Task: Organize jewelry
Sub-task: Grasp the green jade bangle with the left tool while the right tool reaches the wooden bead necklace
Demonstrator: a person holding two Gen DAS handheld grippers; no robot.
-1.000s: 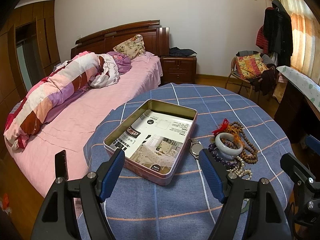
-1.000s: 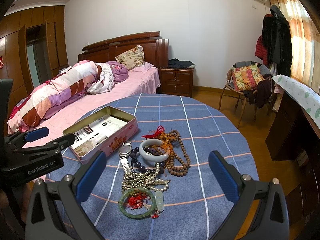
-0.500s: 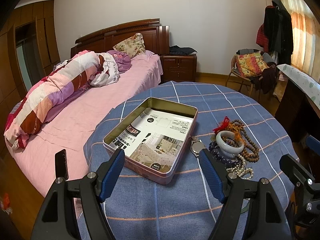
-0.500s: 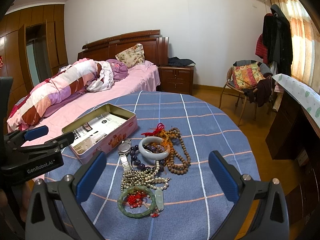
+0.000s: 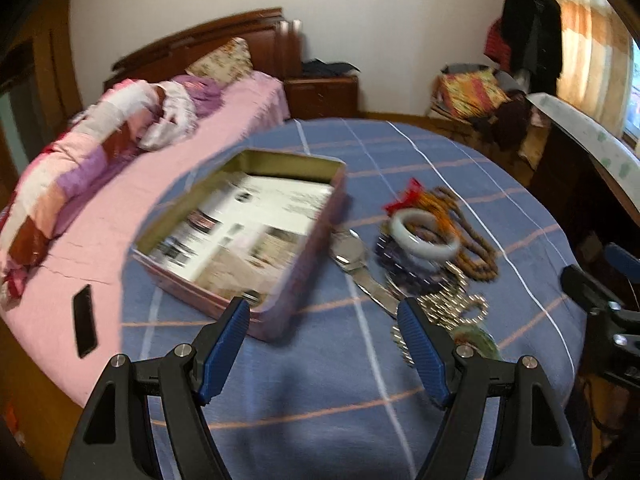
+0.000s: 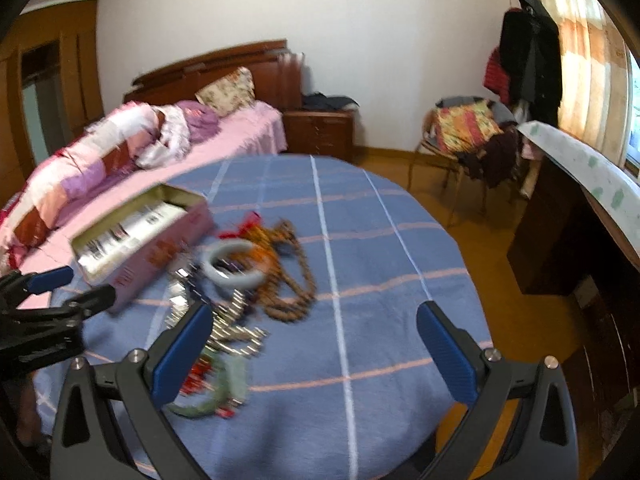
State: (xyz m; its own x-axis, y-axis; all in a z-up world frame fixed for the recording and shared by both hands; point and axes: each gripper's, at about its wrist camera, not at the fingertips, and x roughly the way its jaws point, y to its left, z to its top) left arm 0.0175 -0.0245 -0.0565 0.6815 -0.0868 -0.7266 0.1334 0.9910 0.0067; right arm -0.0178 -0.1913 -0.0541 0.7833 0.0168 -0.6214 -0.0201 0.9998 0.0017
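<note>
Jade-white and smooth, the bangle (image 5: 425, 236) tops the jewelry heap (image 6: 244, 280), which lies on the blue checked tablecloth (image 5: 328, 392) just beside the pink tin (image 5: 244, 240), at its 3 o'clock. We judge the first pick is next: take a rigid hoop like the bangle before the limp wooden bead strand (image 5: 476, 248), pearls and metal watch (image 5: 352, 258), which tangle. Our left gripper (image 5: 323, 320) and right gripper (image 6: 314, 320) both hover with fingers spread, empty. Printed paper lines the tin's shallow rectangular tray.
</note>
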